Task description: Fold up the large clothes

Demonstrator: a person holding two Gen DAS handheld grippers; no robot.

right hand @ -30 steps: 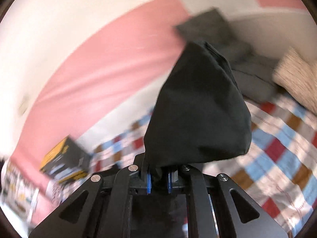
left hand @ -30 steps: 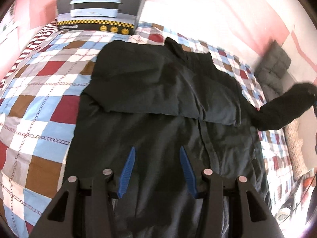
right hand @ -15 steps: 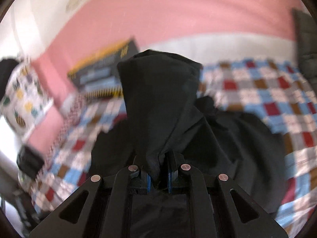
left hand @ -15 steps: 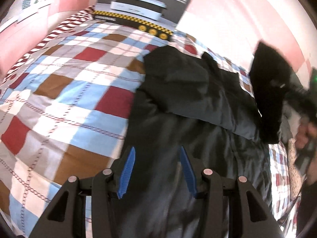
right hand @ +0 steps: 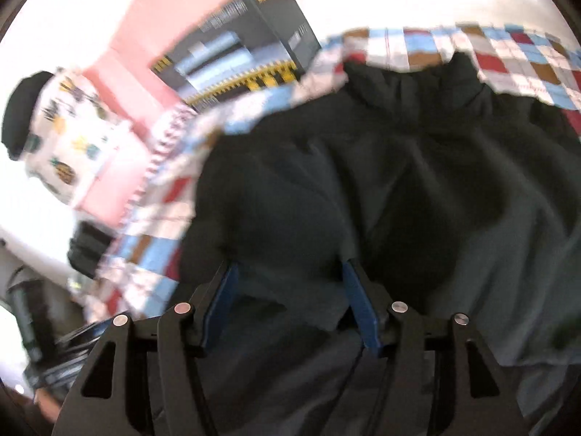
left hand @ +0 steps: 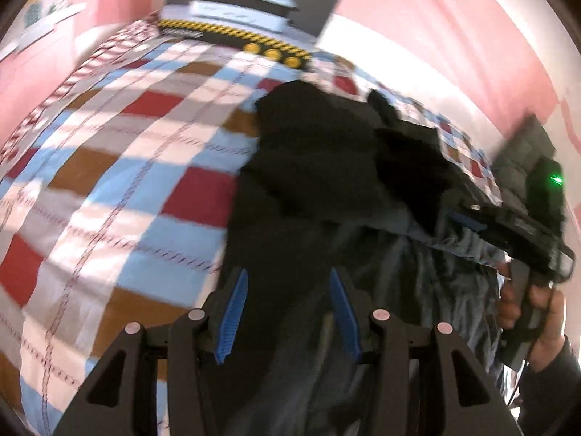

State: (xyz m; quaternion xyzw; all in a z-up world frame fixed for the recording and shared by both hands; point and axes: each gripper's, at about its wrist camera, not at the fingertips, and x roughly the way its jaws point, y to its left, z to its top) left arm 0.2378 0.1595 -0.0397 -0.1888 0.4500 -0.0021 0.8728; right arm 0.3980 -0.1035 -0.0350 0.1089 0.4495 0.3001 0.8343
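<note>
A large black shirt (left hand: 319, 181) lies spread on the checked bedspread (left hand: 120, 167), with its sleeves folded across the chest. My left gripper (left hand: 288, 290) is open and empty, hovering over the shirt's lower left part. My right gripper (right hand: 288, 283) is open, its blue fingers (right hand: 357, 305) wide apart with the sleeve cloth (right hand: 283, 218) lying loose between them on the shirt (right hand: 435, 189). The right gripper also shows in the left wrist view (left hand: 464, 218), low over the shirt's right side.
A dark product box (left hand: 250, 11) stands at the bed's far end against the pink wall, also in the right wrist view (right hand: 236, 58). A grey cushion (left hand: 523, 149) lies at the right. A pineapple-print cloth (right hand: 72, 134) hangs at the left.
My right gripper carried the sleeve across over the shirt, lowered it and opened, letting the sleeve go. My left gripper stayed open and drifted a little left.
</note>
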